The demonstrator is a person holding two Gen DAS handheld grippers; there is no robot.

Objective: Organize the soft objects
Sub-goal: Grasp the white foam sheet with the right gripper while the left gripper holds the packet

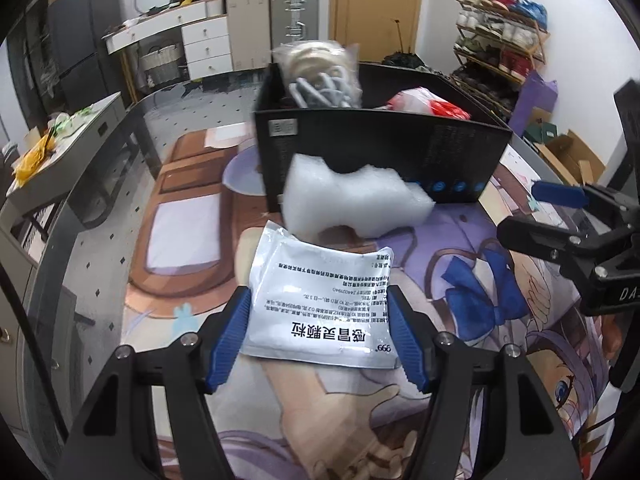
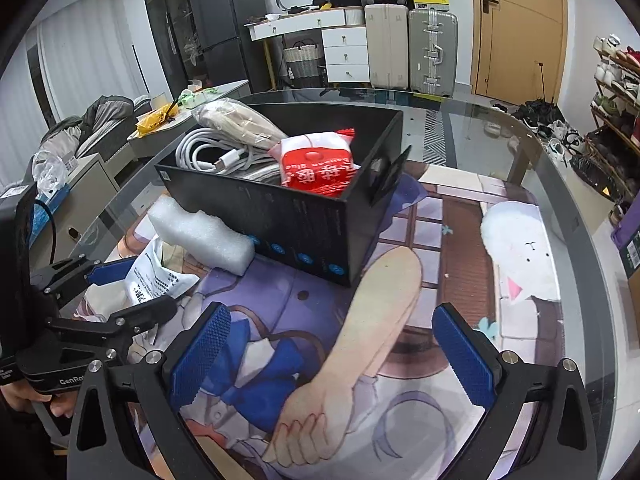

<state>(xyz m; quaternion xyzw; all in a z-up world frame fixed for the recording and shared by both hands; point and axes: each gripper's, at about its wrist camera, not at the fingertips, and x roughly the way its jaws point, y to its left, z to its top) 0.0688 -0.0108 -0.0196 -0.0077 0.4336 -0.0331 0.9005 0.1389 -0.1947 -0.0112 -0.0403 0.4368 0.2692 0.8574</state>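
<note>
Black box stands on the table, ahead of both grippers. Contents: a coil of white cable, a clear bag holding something beige lying over the cable and rising above the rim, and a red-and-white packet towards the right end. A white foam piece lies outside, touching the box's near wall.

Left gripper is angled downward, its blue pads pressed to both side edges of a white printed sachet, which lies just short of the foam. Right gripper is likewise angled down, jaws spread wide, only the printed mat between them. A hand grasps the left tool's handle.
</note>
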